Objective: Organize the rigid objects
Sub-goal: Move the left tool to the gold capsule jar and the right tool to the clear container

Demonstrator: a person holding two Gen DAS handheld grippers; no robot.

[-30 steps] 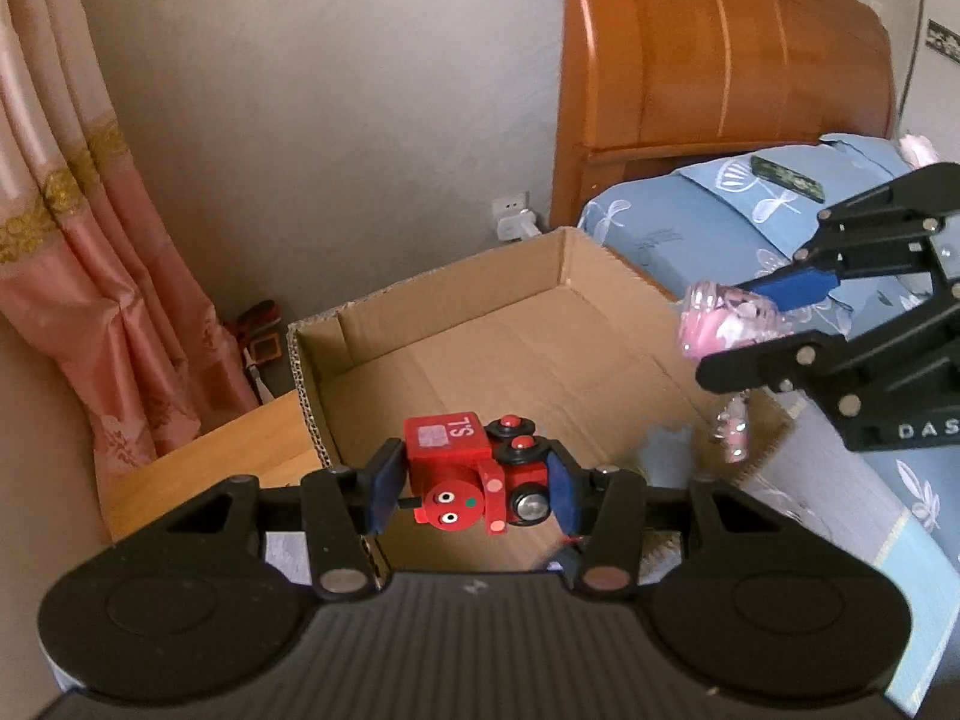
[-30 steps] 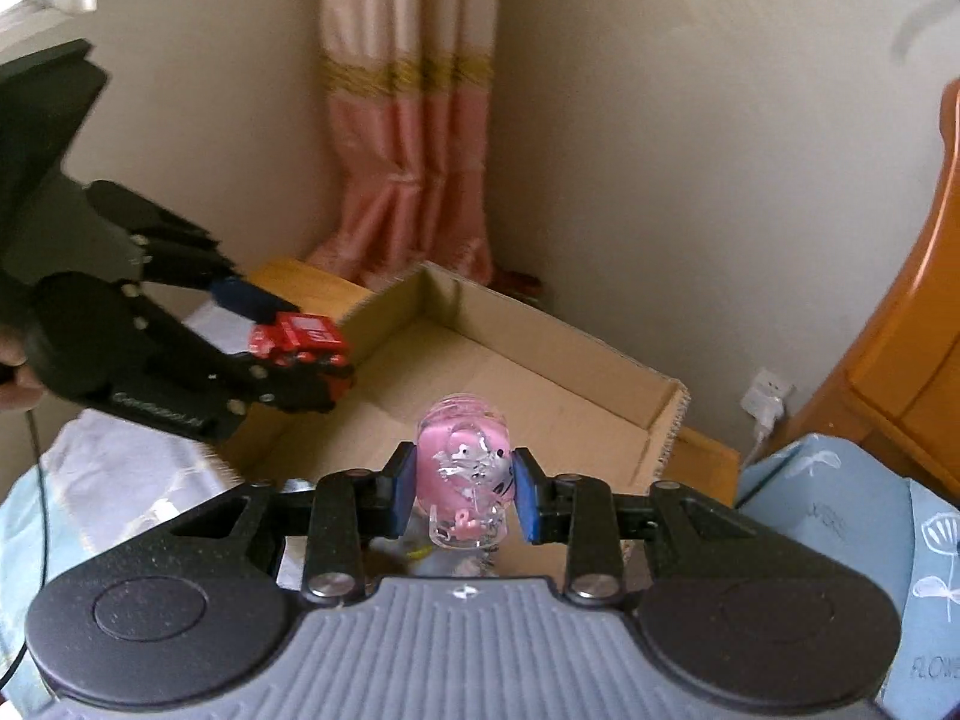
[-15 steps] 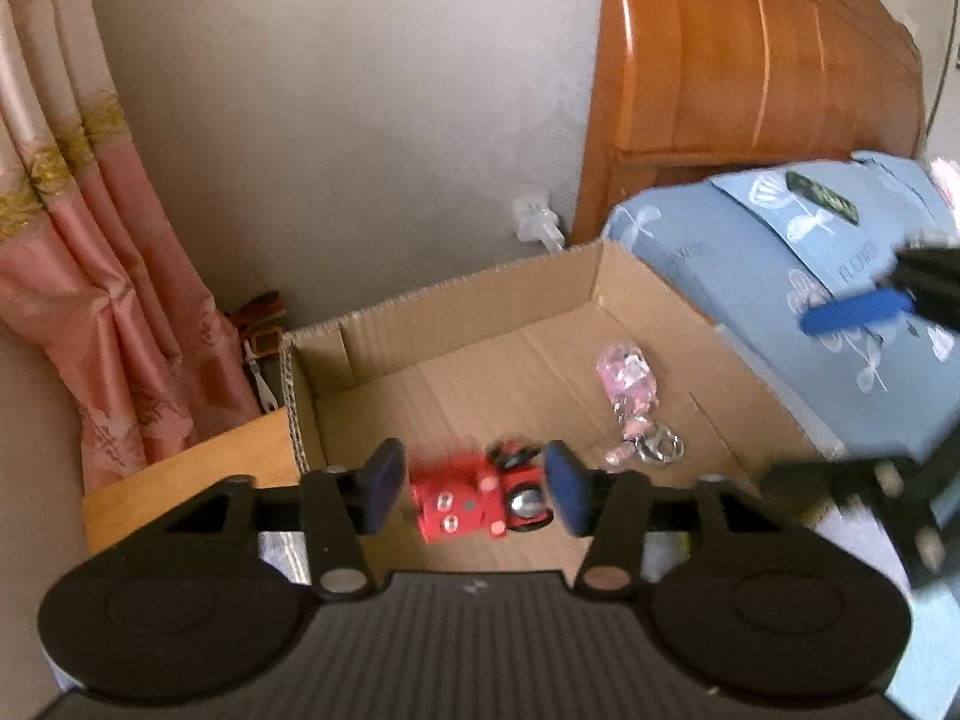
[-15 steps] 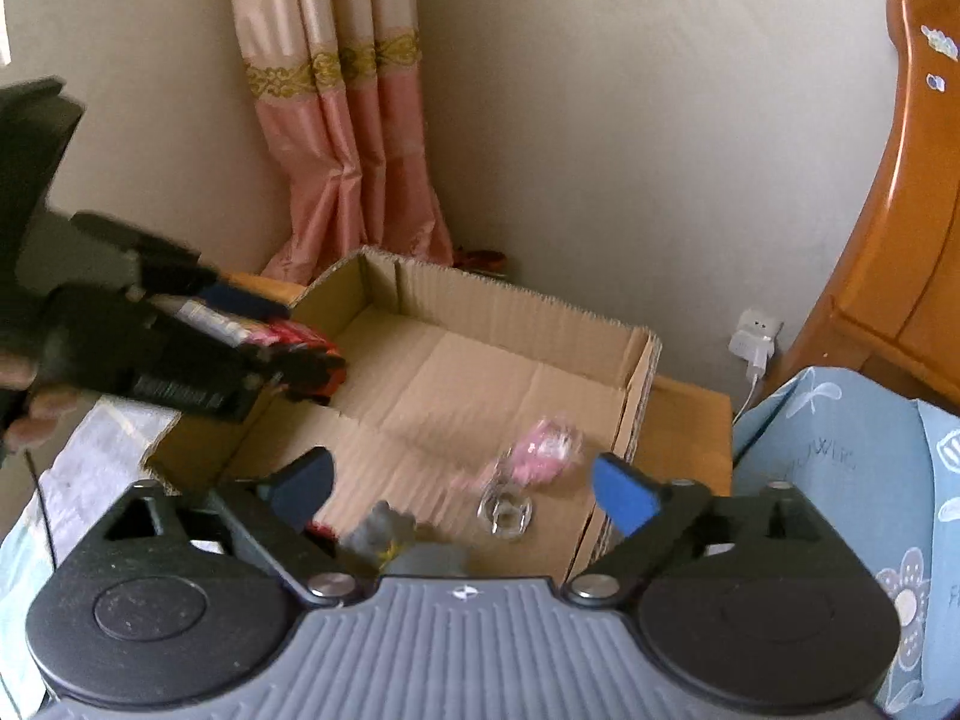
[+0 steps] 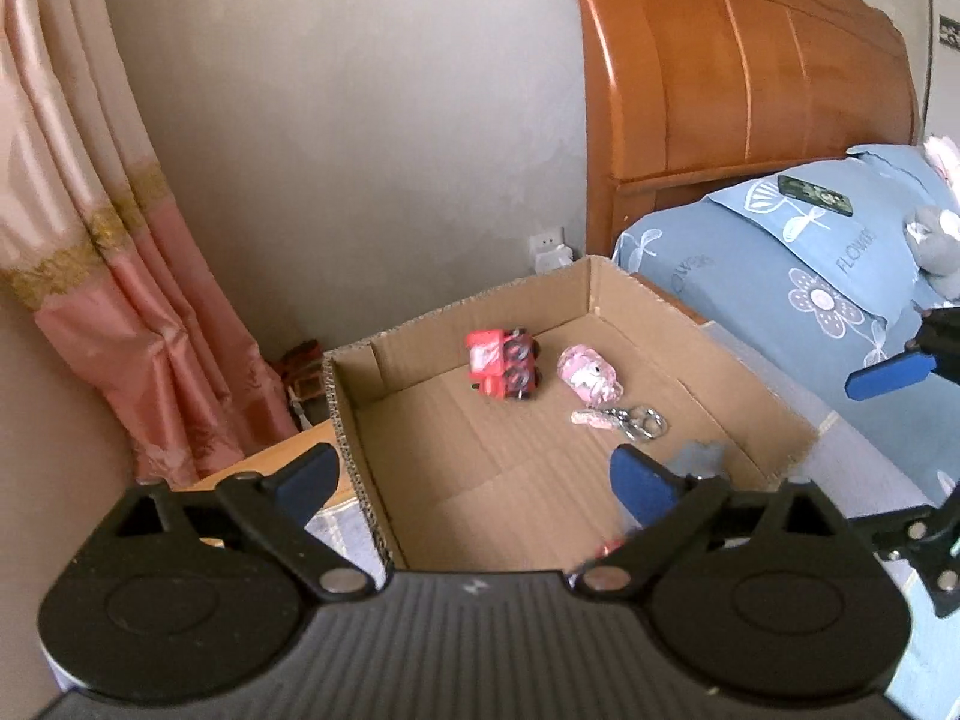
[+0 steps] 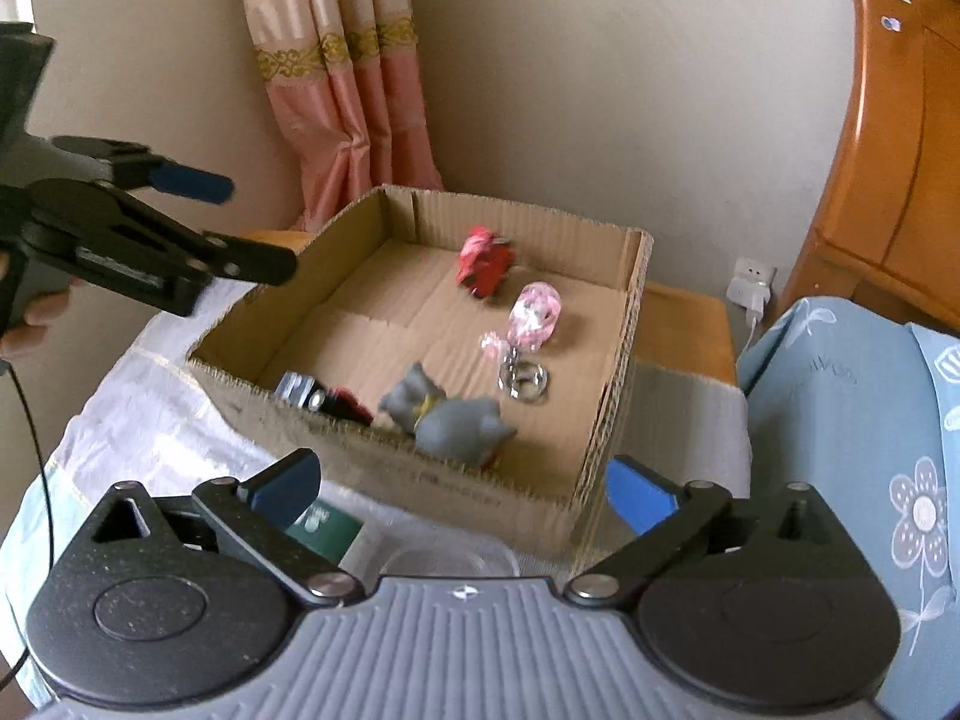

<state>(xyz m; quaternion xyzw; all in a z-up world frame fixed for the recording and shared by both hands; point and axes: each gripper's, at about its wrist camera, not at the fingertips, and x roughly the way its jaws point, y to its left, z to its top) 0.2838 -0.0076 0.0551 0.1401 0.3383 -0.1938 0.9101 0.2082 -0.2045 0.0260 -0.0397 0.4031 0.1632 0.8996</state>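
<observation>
An open cardboard box (image 5: 636, 291) (image 6: 618, 414) holds a red toy train (image 5: 504, 363) (image 6: 483, 261) lying on its side near the far wall. Beside it lies a pink clear keychain toy (image 5: 588, 375) (image 6: 536, 315) with a metal ring (image 5: 639, 423). A grey toy animal (image 6: 447, 414) and a small dark toy car (image 6: 315, 396) lie at the box's near edge. My left gripper (image 5: 474, 480) is open and empty, above the box's near side. My right gripper (image 6: 465, 483) is open and empty, in front of the box.
A bed with blue flowered bedding (image 5: 828, 276) and a wooden headboard (image 5: 744, 66) stands to the right. A pink curtain (image 5: 108, 252) hangs at the left. A green card (image 6: 324, 531) lies on the cloth before the box. A wall socket (image 6: 750, 288) sits behind.
Both grippers opened. The red train dropped from my left gripper and the pink keychain toy from my right gripper into the box. Both grippers pulled back from the box.
</observation>
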